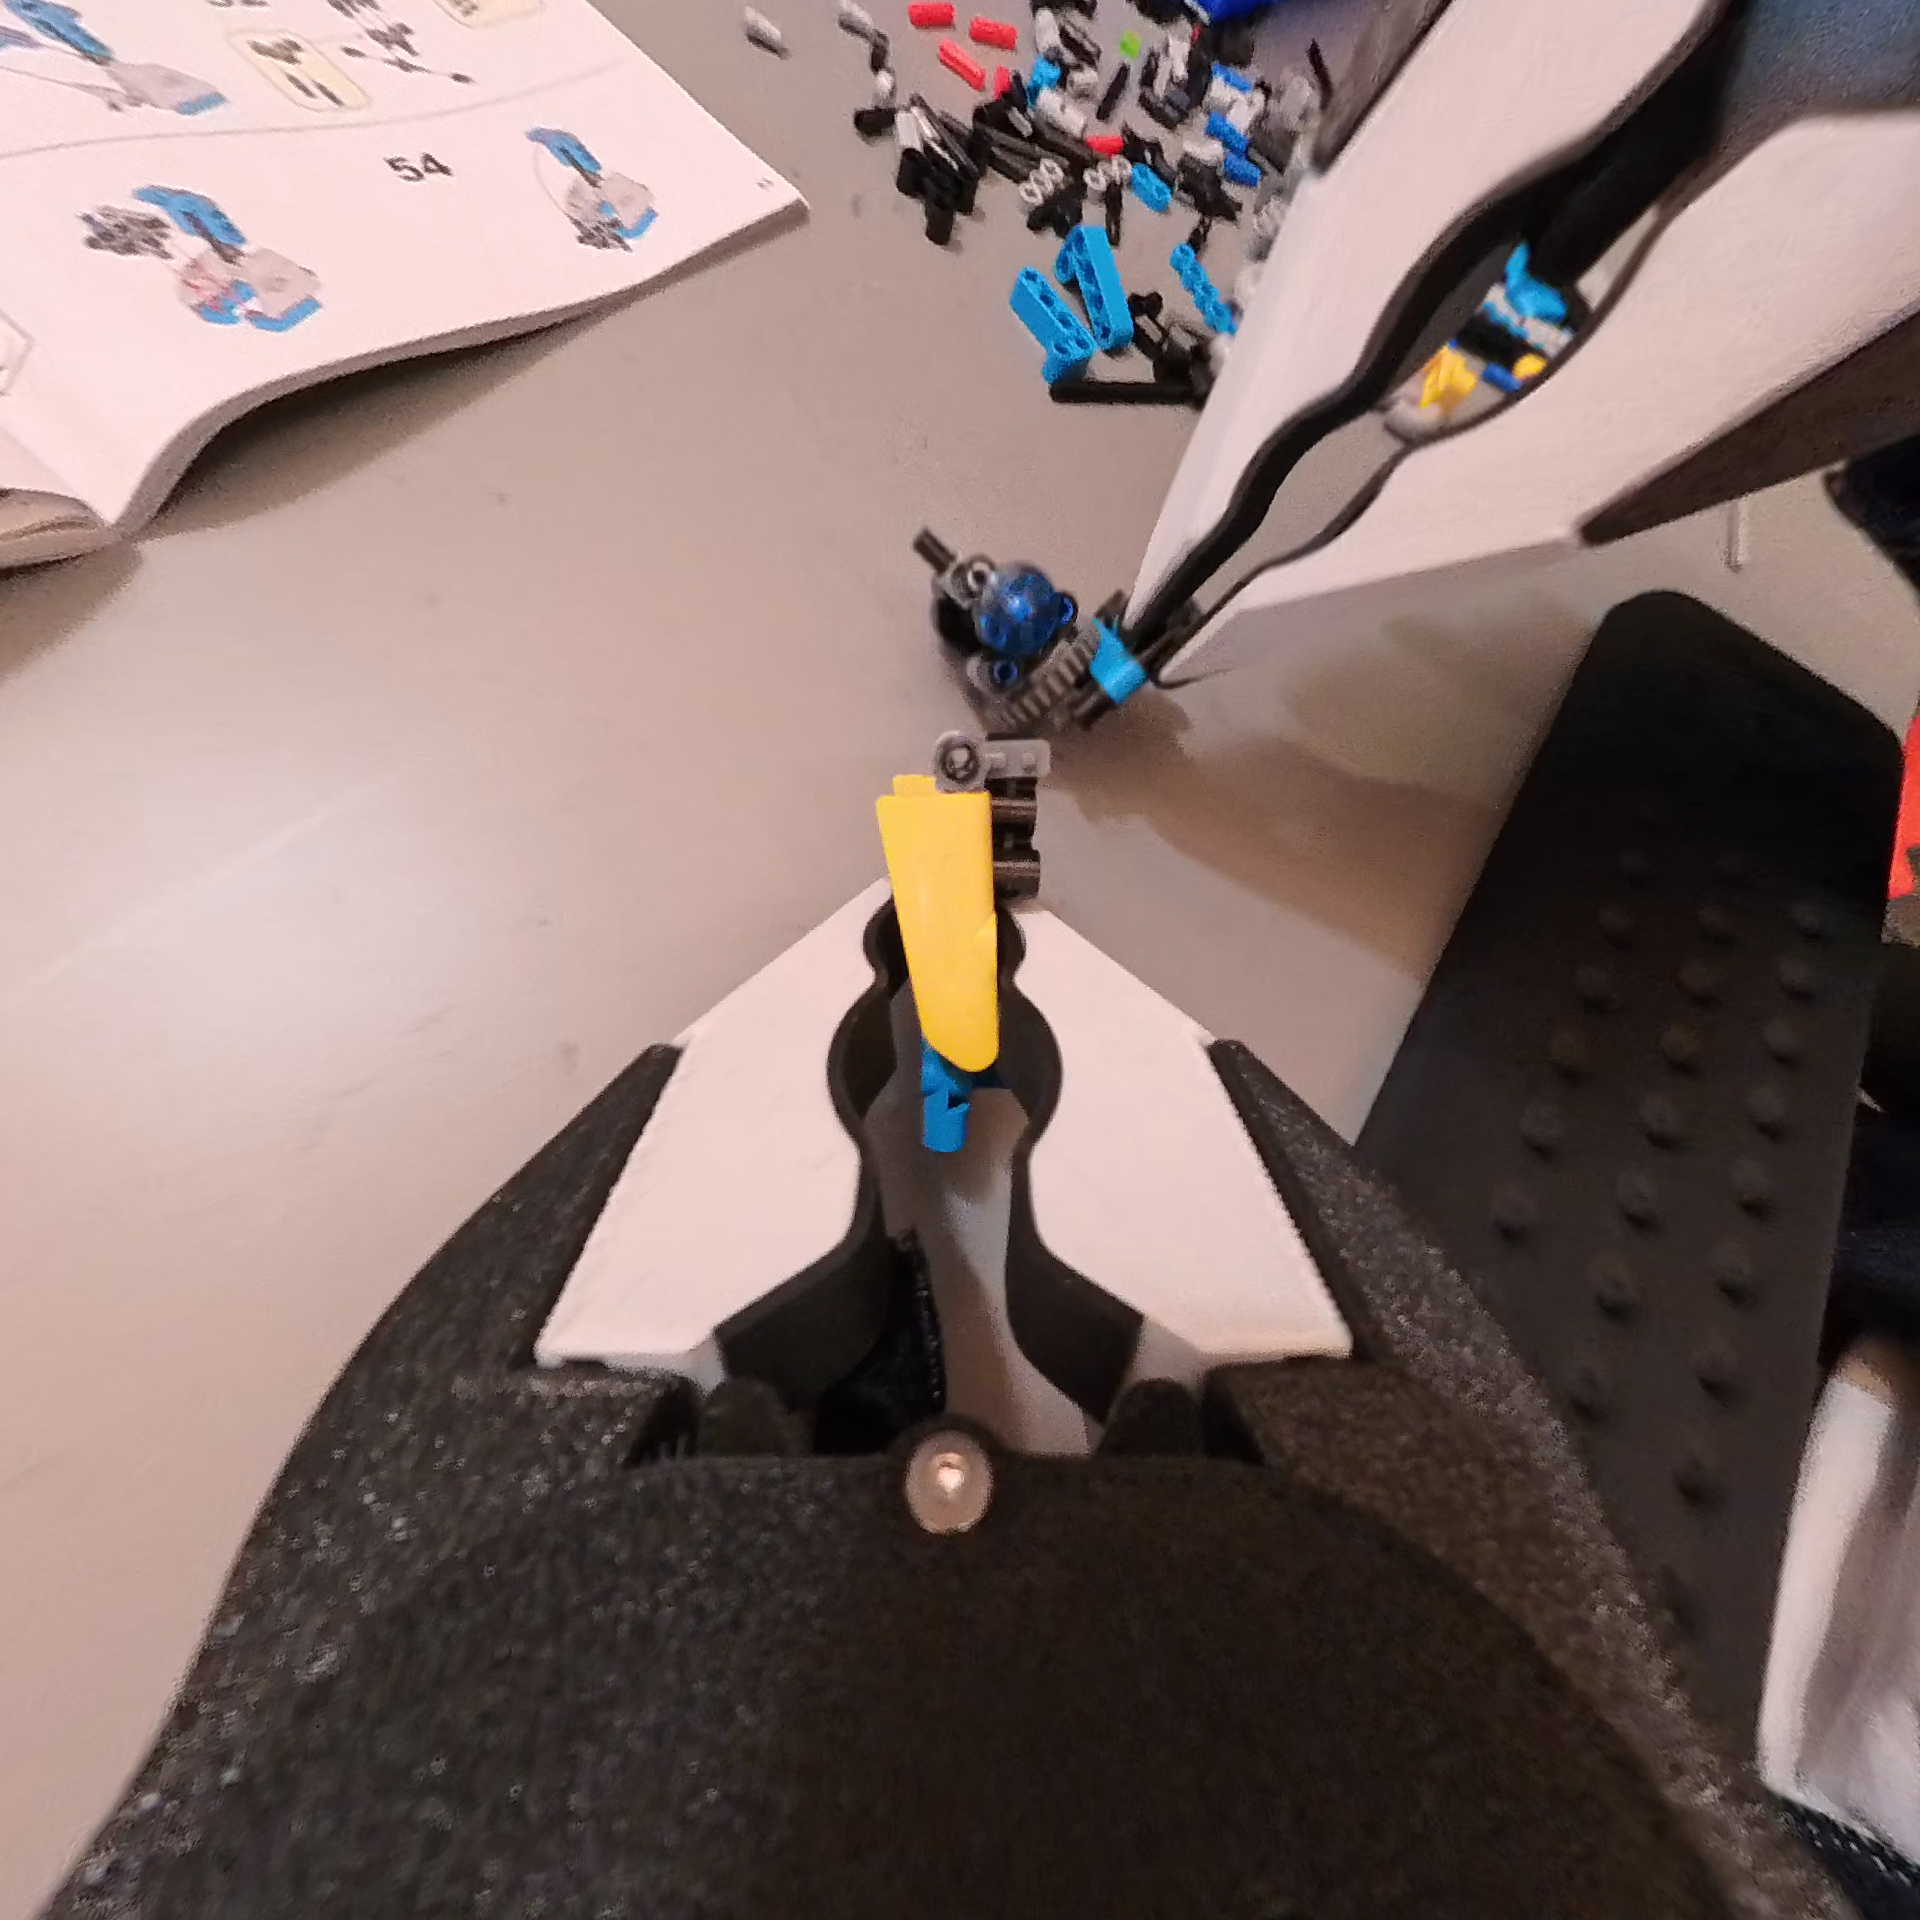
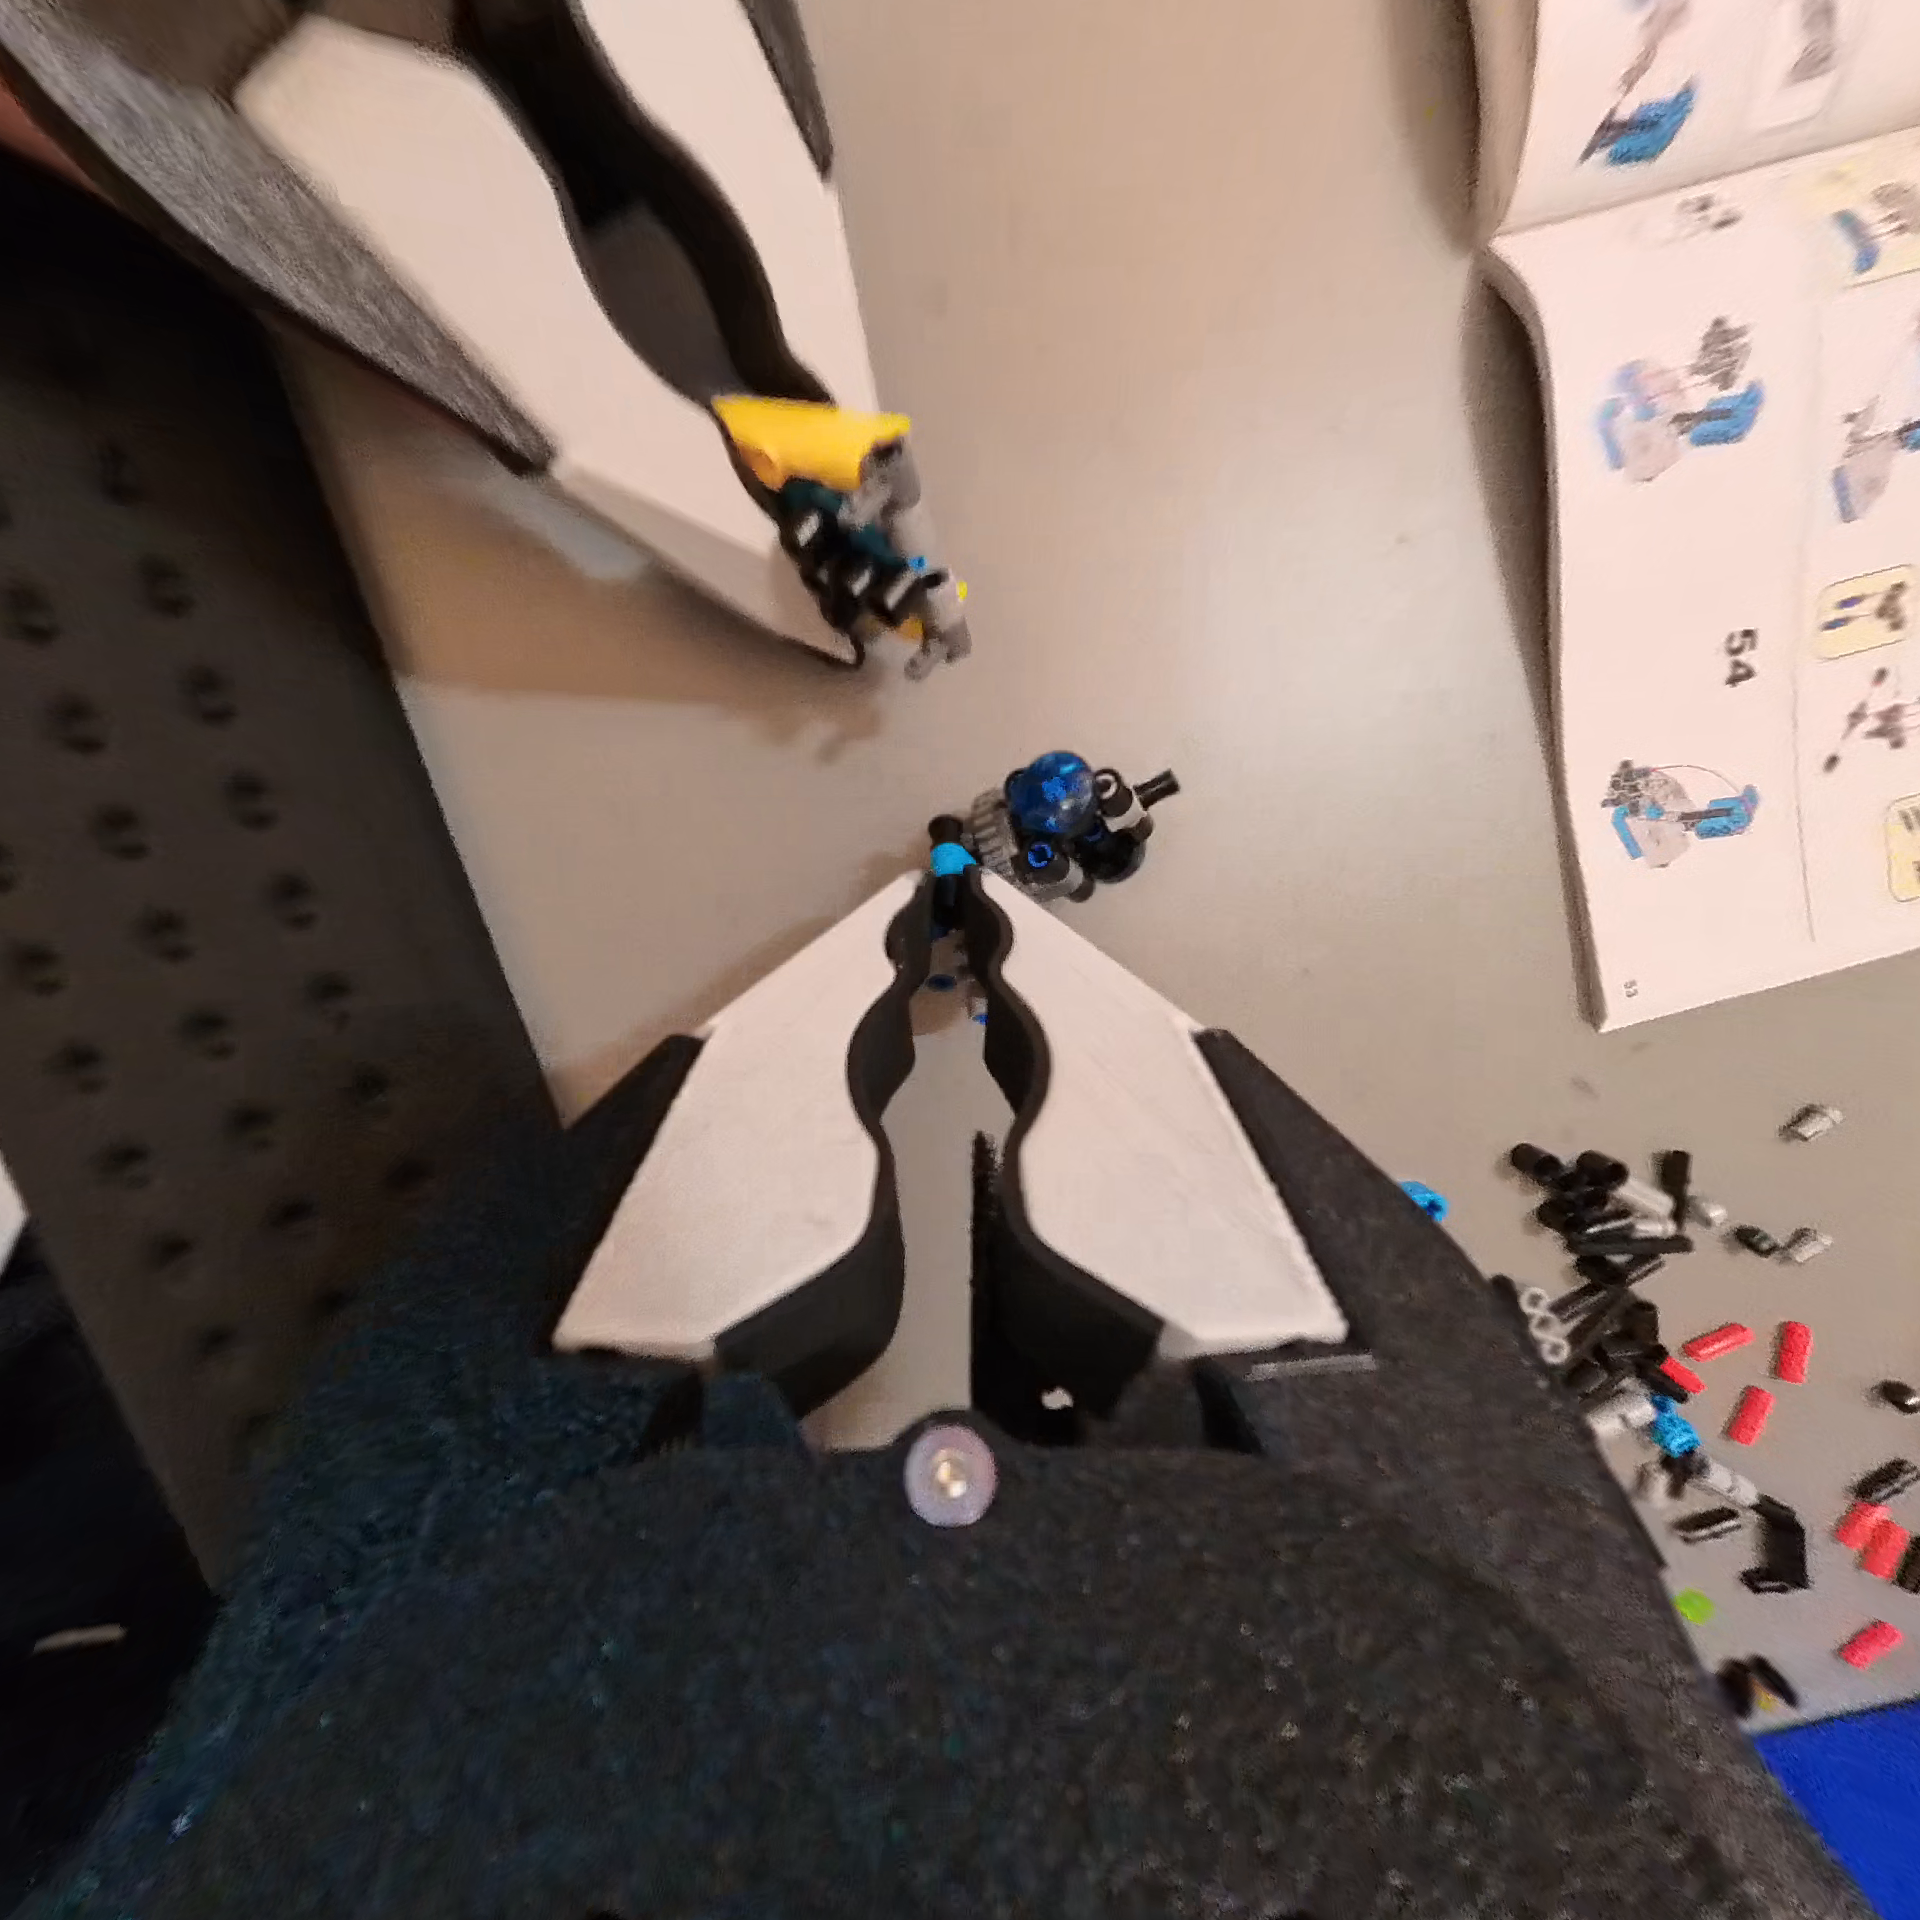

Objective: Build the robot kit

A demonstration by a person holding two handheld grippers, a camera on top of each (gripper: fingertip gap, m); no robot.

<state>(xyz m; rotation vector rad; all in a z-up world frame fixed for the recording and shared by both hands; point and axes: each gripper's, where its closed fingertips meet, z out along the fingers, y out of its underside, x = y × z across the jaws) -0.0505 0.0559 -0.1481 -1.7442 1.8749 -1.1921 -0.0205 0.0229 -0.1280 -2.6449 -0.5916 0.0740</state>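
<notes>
**Two grippers, two small brick assemblies held over a beige table**

Two white-fingered grippers with black pads are in view. The left gripper (image 1: 951, 914) is closed on one small assembly (image 1: 951, 925): a curved yellow plastic panel joined to grey, black and blue pieces, jutting past the fingertips. The right gripper (image 2: 948, 883) is pinched nearly shut on a thin black axle carrying a blue collar, part of a second assembly (image 2: 1060, 831) with one translucent dark-blue ball and a grey gear. The two assemblies sit near each other, not touching.

One open instruction booklet (image 1: 364, 208) lies on the beige table (image 1: 468, 675). One scattered pile of loose black, red, blue and grey pieces (image 2: 1683, 1382) lies apart; individual pieces are too blurred to count.
</notes>
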